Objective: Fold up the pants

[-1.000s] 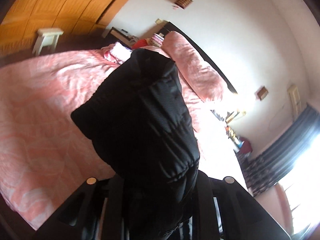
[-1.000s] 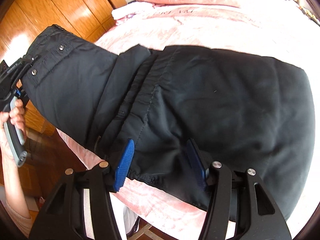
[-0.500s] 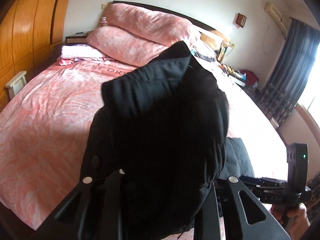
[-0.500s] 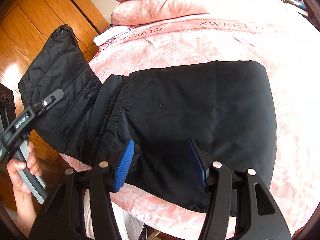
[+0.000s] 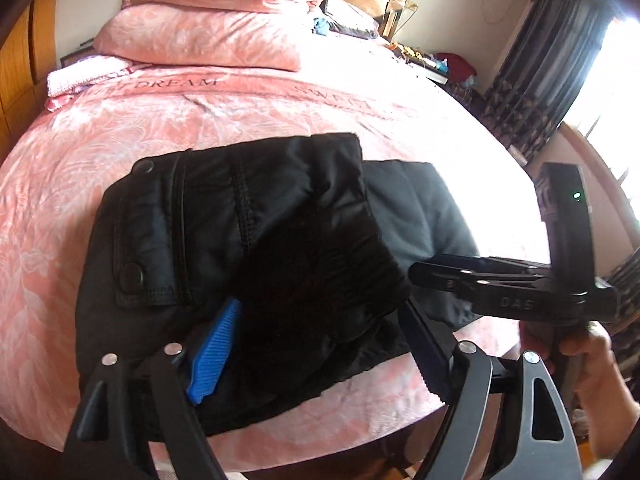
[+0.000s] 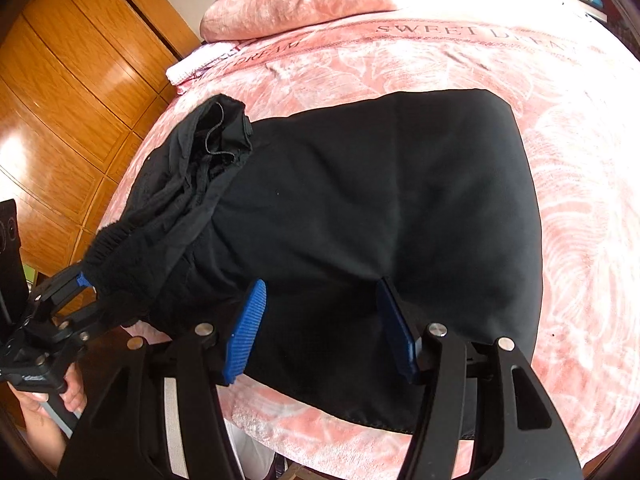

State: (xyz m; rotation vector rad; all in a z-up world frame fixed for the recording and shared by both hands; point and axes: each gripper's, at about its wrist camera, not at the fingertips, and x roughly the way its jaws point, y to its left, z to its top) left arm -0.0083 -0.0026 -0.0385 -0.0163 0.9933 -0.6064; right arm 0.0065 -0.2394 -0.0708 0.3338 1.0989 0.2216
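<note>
Black pants [image 6: 392, 200] lie folded on the pink bed near its front edge. Their waistband end [image 5: 248, 232], with a buttoned pocket flap, is flipped over onto the folded part. My left gripper [image 5: 316, 356] has its jaws wide apart with the bunched waistband fabric between them; it also shows in the right wrist view [image 6: 84, 280] at the left. My right gripper [image 6: 320, 332] is open, its blue pads astride the near edge of the pants without pinching; it shows in the left wrist view [image 5: 424, 276] at the right.
The pink bedspread [image 5: 280, 108] stretches away to two stacked pink pillows [image 5: 208, 40] at the head. A folded white-pink cloth [image 5: 80, 78] lies at the far left. A wooden wardrobe [image 6: 72, 92] stands left of the bed. Dark curtains [image 5: 540, 80] hang at right.
My left gripper has swung the waistband end down from the air onto the folded pants and its jaws have spread. The right gripper stays open at the near edge.
</note>
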